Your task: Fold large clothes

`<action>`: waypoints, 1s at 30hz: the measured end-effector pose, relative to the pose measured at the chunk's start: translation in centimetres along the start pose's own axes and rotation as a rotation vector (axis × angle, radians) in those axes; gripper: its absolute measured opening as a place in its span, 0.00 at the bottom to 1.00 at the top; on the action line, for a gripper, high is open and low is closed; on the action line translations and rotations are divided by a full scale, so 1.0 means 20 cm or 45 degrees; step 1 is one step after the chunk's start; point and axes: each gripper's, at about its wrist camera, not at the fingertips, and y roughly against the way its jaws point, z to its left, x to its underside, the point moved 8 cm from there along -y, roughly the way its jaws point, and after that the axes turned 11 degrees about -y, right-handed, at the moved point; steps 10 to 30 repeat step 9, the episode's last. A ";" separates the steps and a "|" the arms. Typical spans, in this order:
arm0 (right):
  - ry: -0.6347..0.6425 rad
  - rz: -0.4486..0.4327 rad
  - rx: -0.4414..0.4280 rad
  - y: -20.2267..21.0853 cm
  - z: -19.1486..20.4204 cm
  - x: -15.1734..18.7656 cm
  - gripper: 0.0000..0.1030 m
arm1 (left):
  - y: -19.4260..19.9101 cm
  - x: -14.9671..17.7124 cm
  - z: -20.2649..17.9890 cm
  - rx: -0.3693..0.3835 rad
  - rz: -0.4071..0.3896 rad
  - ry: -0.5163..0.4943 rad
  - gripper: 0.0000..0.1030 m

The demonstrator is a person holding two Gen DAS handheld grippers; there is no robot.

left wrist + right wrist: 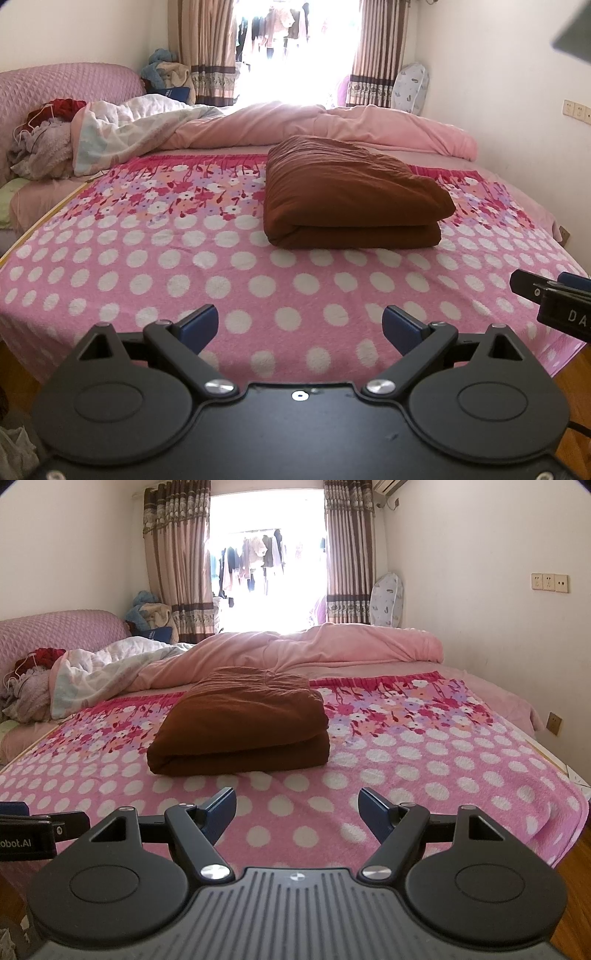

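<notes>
A brown garment (351, 195) lies folded into a thick rectangular stack on the pink dotted blanket (147, 266), in the middle of the bed. The right wrist view shows the same brown garment (240, 731) left of centre on the blanket (424, 760). My left gripper (300, 325) hovers over the blanket's near edge, open, nothing between its blue pads, well short of the stack. My right gripper (297, 806) is likewise open and empty, apart from the garment. Each gripper's side shows at the other view's edge.
A rumpled pink duvet (332, 122) and a white quilt (122, 129) lie across the far side of the bed. Loose clothes (40, 144) are heaped at the pink headboard (66, 88) on the left. Wooden floor (576, 878) shows at the right; a wall stands close beyond the bed.
</notes>
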 end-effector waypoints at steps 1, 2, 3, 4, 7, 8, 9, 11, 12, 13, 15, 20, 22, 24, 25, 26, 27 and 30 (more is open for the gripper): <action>0.000 -0.001 0.000 0.00 0.00 0.00 0.86 | 0.00 0.00 0.00 0.000 -0.001 0.000 0.95; 0.000 -0.001 0.000 0.00 0.00 0.00 0.86 | 0.00 0.00 0.00 -0.002 -0.002 -0.001 0.95; 0.000 0.001 -0.001 0.00 0.00 0.00 0.86 | 0.00 0.00 0.00 -0.003 -0.003 -0.001 0.95; 0.000 0.000 -0.001 0.00 0.00 0.00 0.86 | 0.00 0.00 0.00 -0.003 -0.005 -0.002 0.95; 0.001 0.000 0.001 0.00 0.00 0.00 0.86 | 0.00 0.00 -0.01 -0.001 -0.006 0.001 0.95; 0.002 0.002 0.000 0.00 0.00 0.00 0.86 | 0.00 -0.01 -0.01 0.000 -0.004 0.003 0.95; 0.000 0.001 -0.001 0.00 0.00 0.00 0.86 | 0.00 -0.01 -0.01 0.001 -0.002 0.003 0.95; 0.000 0.001 -0.001 0.00 0.00 0.00 0.86 | 0.00 -0.01 -0.01 0.001 -0.002 0.003 0.95; 0.000 0.001 -0.001 0.00 0.00 0.00 0.86 | 0.00 -0.01 -0.01 0.001 -0.002 0.003 0.95; 0.000 0.001 -0.001 0.00 0.00 0.00 0.86 | 0.00 -0.01 -0.01 0.001 -0.002 0.003 0.95; 0.000 0.001 -0.001 0.00 0.00 0.00 0.86 | 0.00 -0.01 -0.01 0.001 -0.002 0.003 0.95; 0.000 0.001 -0.001 0.00 0.00 0.00 0.86 | 0.00 -0.01 -0.01 0.001 -0.002 0.003 0.95; 0.000 0.001 -0.001 0.00 0.00 0.00 0.86 | 0.00 -0.01 -0.01 0.001 -0.002 0.003 0.95; 0.000 0.001 -0.001 0.00 0.00 0.00 0.86 | 0.00 -0.01 -0.01 0.001 -0.002 0.003 0.95; 0.000 0.001 -0.001 0.00 0.00 0.00 0.86 | 0.00 -0.01 -0.01 0.001 -0.002 0.003 0.95; 0.000 0.001 -0.001 0.00 0.00 0.00 0.86 | 0.00 -0.01 -0.01 0.001 -0.002 0.003 0.95; 0.000 0.001 -0.001 0.00 0.00 0.00 0.86 | 0.00 -0.01 -0.01 0.001 -0.002 0.003 0.95; 0.000 0.001 -0.001 0.00 0.00 0.00 0.86 | 0.00 -0.01 -0.01 0.001 -0.002 0.003 0.95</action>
